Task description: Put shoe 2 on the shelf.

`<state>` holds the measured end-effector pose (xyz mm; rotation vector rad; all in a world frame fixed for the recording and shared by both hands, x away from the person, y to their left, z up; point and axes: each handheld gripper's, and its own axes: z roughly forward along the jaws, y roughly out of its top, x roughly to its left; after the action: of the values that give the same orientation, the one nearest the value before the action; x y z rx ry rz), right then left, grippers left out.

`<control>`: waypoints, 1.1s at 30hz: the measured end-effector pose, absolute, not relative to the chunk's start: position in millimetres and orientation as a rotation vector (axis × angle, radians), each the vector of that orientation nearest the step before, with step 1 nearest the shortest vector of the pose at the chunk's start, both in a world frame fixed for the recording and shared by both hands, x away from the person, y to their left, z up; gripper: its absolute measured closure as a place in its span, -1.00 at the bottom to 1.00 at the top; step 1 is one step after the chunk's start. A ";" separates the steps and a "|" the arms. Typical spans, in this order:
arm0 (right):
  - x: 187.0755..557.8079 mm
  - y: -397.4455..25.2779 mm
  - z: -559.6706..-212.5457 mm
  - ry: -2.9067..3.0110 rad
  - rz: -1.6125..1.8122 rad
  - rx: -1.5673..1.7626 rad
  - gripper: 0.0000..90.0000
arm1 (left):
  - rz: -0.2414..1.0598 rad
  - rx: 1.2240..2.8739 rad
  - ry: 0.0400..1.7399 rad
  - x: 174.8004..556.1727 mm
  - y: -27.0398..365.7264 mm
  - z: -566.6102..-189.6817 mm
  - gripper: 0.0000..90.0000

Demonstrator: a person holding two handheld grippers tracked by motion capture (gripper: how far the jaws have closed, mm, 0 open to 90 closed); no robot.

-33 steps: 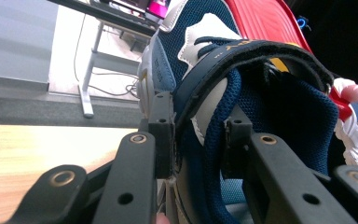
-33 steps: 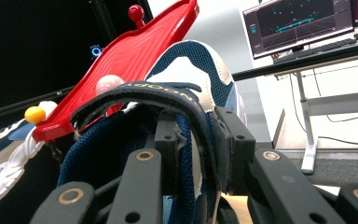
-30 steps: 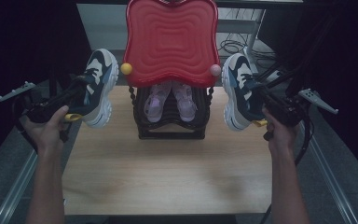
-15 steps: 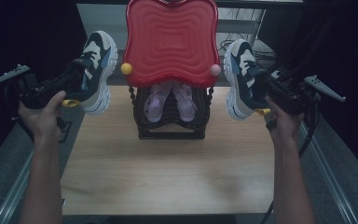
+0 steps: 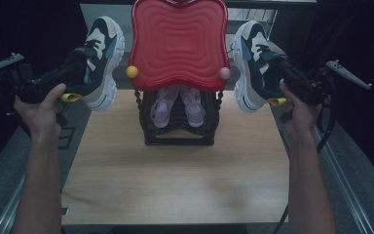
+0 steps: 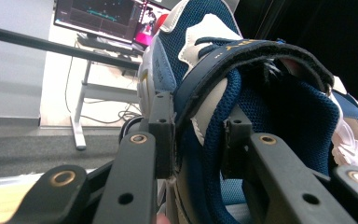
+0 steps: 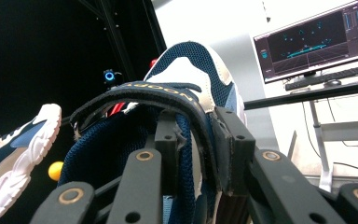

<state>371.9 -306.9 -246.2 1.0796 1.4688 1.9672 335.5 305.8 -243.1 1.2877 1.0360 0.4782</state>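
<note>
Two navy, blue and white sneakers are held in the air on either side of a black shoe rack (image 5: 177, 136). My left gripper (image 5: 80, 66) is shut on the collar of the left sneaker (image 5: 100, 61), toe pointing up and away. In the left gripper view my left gripper (image 6: 198, 140) pinches that sneaker's (image 6: 205, 51) side wall. My right gripper (image 5: 277, 63) is shut on the right sneaker (image 5: 251, 63). Seen from the right gripper view, my right gripper (image 7: 193, 149) clamps that sneaker's (image 7: 186, 84) collar and strap.
A red wavy tray (image 5: 177, 41) tops the rack, with a yellow knob (image 5: 132, 72) and a pink knob (image 5: 224, 73). A pair of purple shoes (image 5: 177, 105) sits inside the rack. The wooden table (image 5: 175, 185) stretches toward me. Monitors (image 7: 307, 46) stand on a desk behind.
Both grippers have lifted their sneakers higher and slightly outward, from beside the rack's lower part to level with the red tray. Both grips stayed shut.
</note>
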 end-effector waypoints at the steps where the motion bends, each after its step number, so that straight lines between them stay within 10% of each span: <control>1: 372.0 -306.2 -243.0 1.465 1.974 1.079 0.61 | 0.481 1.288 1.032 335.2 305.1 -240.0 0.59; 33: 404.4 -249.1 -188.9 1.505 2.034 1.058 0.61 | 0.445 1.316 0.991 374.4 248.7 -198.8 0.59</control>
<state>404.4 -249.1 -188.9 1.0575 1.5050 2.0345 374.4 248.7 -198.8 1.3163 0.9912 0.4455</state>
